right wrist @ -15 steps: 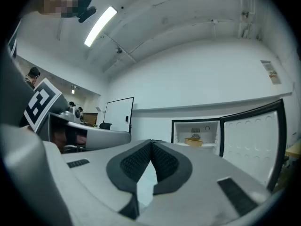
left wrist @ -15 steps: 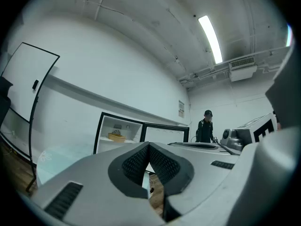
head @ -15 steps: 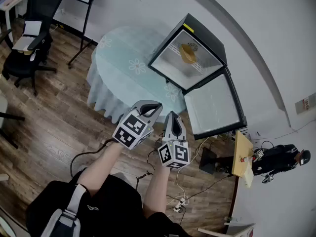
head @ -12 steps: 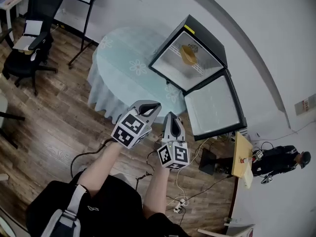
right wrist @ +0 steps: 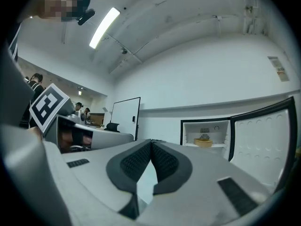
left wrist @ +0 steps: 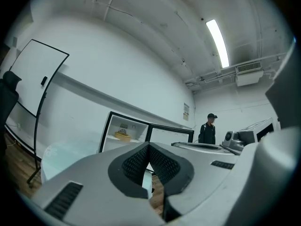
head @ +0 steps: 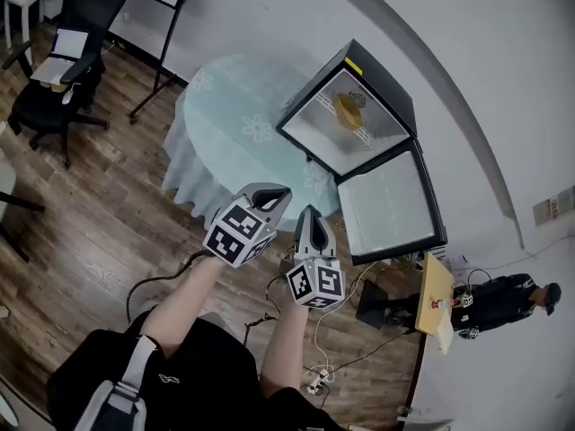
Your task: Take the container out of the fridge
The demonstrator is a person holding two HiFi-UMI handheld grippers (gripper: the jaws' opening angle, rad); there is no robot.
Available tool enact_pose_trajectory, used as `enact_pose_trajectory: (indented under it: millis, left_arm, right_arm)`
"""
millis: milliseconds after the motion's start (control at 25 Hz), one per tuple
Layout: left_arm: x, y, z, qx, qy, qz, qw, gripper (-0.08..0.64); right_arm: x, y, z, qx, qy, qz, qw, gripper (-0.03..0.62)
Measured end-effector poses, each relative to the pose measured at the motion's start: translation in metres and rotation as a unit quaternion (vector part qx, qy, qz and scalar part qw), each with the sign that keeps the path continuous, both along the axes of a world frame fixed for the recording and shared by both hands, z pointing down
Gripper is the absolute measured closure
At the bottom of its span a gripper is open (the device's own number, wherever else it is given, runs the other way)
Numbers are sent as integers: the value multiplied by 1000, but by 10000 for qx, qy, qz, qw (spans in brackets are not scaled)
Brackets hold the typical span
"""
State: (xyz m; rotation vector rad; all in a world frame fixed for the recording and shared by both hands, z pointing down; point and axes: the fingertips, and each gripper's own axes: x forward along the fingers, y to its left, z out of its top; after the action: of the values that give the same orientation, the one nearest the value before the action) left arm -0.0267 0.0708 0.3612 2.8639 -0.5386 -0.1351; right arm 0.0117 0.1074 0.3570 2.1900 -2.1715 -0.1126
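Note:
A small black fridge (head: pixel 382 86) stands open on the round table, its door (head: pixel 388 203) swung out towards me. A yellow container (head: pixel 349 108) sits on the fridge's upper shelf; it also shows small in the left gripper view (left wrist: pixel 123 136) and the right gripper view (right wrist: pixel 203 142). My left gripper (head: pixel 286 192) and right gripper (head: pixel 312 209) are held side by side, level, well short of the fridge, near the table's front edge. Both are shut with nothing between the pads (left wrist: pixel 148 146) (right wrist: pixel 151 143).
The table wears a pale teal cloth (head: pixel 229 124). A whiteboard stand (head: pixel 153 52) and an office chair (head: pixel 63 70) stand to the left on the wood floor. Cables (head: pixel 314 366) lie on the floor. A person in black (head: pixel 503 299) stands far right.
The head view has shifted slightly, so the fridge sits a little more to the right. Both grippers stay side by side and shut.

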Motion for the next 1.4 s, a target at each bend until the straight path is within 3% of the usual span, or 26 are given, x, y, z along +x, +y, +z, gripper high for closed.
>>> enact_pose_trajectory:
  millis: [480,920,1400]
  left_arm:
    - [-6,-8,8,-125,-63,94,9999,560]
    - [35,-22,20,-295,-90,331,9990,560]
    - [67,-89,39,-619,-124,-28,9980,560]
  right_arm:
    - [-3,-7,9,-121,10,119,9999,586]
    - [36,-28,20,-284,-18,335,9990,586]
    - [80,-88,37,-591,-22,177,9981,586]
